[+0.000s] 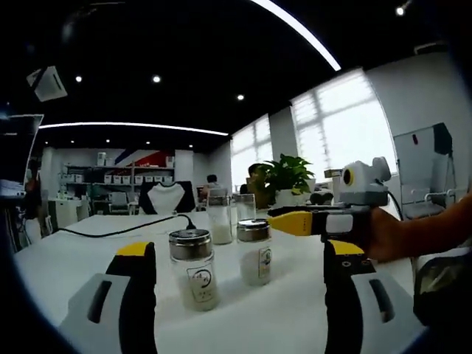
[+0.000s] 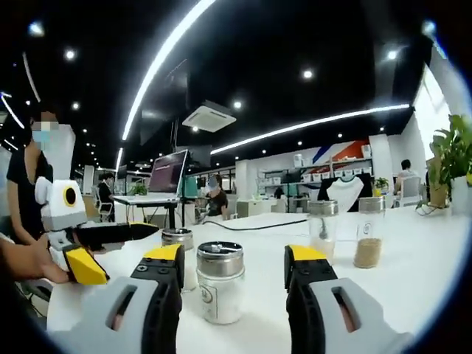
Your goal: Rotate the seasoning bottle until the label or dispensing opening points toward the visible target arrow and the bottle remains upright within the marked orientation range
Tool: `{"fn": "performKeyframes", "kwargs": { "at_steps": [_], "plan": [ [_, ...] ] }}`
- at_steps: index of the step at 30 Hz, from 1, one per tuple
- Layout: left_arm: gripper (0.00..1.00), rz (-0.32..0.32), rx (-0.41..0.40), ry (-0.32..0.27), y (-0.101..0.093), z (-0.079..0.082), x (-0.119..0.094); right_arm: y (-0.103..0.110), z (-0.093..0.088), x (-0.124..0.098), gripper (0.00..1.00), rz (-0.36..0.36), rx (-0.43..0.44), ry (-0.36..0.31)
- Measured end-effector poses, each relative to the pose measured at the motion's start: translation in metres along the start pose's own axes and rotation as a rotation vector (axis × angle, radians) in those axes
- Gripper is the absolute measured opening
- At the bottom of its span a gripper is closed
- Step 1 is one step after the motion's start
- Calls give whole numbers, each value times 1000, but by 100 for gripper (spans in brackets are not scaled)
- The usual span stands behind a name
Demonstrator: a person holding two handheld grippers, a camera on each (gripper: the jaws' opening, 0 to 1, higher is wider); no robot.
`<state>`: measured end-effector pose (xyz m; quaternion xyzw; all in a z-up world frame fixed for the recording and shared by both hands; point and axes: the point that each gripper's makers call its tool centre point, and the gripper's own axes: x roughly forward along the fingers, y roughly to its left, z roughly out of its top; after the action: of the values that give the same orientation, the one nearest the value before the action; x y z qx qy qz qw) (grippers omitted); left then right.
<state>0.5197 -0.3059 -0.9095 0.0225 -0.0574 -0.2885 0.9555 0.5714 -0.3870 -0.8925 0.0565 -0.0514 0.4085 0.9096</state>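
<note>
The approach step is in hand: no bottle is gripped yet. The left claw (image 1: 240, 295) stands wide and empty, with a clear glass seasoning bottle with a steel cap (image 1: 195, 268) between its jaws, on the white surface (image 1: 88, 258). The right claw (image 2: 232, 291) is also wide and frames a bottle without touching it. Next, I judge, a claw must close softly and turn the bottle upright.

Each camera rides low behind its own tool, looking level across the white worktop (image 1: 295, 310). Both sit close to one silver-capped bottle (image 1: 194, 268) from opposite sides, each catching the other tool.
</note>
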Motion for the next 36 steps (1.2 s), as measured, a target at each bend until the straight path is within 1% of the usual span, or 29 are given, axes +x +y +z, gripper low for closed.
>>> {"fn": "performKeyframes", "kwargs": {
  "at_steps": [1,2,3,5,6,7,8,9,10,12,13,15,18,20,21,22,23,24,25,26,28,29,30,34,36],
  "plan": [
    [100,1,11,4,-1,-1,2,-5,-2,0,56,-15,-13,11],
    [100,4,45,4,-2,0,2,-16,-5,-2,56,-61,-64,42],
    [100,0,60,-4,-5,2,2,-19,-3,-2,57,-72,-88,32],
    [100,-11,63,-27,-9,6,1,-24,1,-4,57,-68,-92,26],
    [100,-30,63,-60,-13,13,1,-27,2,-4,57,-73,-103,29],
    [100,-40,60,-78,-16,16,0,-30,3,-4,57,-78,-118,33],
    [100,-33,58,-71,-14,15,1,-34,4,-3,57,-89,-129,37],
    [100,-29,58,-67,-12,13,1,-43,4,-2,57,-114,-132,45],
    [100,-20,57,-56,-10,11,1,-45,5,-2,57,-121,-132,45],
    [100,-6,46,-38,-6,8,2,-55,7,2,57,-139,-130,42],
    [100,0,47,-27,-5,6,2,-61,8,5,57,-144,-134,51],
    [100,1,60,-17,-6,4,2,-72,13,9,57,-152,-179,82],
    [100,0,85,-6,-8,2,3,-80,27,16,56,-142,-198,91],
    [100,-3,96,12,-8,-1,5,-83,32,21,57,-121,-257,142],
    [100,-4,98,19,-9,-2,5,-81,33,24,57,-92,-277,162],
    [100,-4,100,22,-9,-3,5,-80,34,26,57,-80,-283,170],
    [100,-1,105,26,-8,-3,5,-80,36,30,56,-48,-291,192],
    [100,-1,110,28,-8,-4,5,-88,37,34,56,-46,-343,224],
    [100,-2,114,32,-8,-4,5,-91,39,36,56,-43,-385,254],
    [100,-2,115,34,-8,-5,5,-92,40,38,56,-31,-383,265],
    [100,-3,121,39,-9,-6,5,-95,42,42,56,-16,-325,284],
    [100,-2,124,43,-9,-6,6,-97,41,44,56,-22,-295,291],
    [100,-3,126,49,-9,-7,6,-103,42,47,56,-33,-300,292],
    [100,-7,132,55,-10,-8,6,-109,38,56,56,-51,-309,303],
    [100,-7,136,59,-10,-9,6,-111,34,64,56,-59,-261,294]
  ]
}}
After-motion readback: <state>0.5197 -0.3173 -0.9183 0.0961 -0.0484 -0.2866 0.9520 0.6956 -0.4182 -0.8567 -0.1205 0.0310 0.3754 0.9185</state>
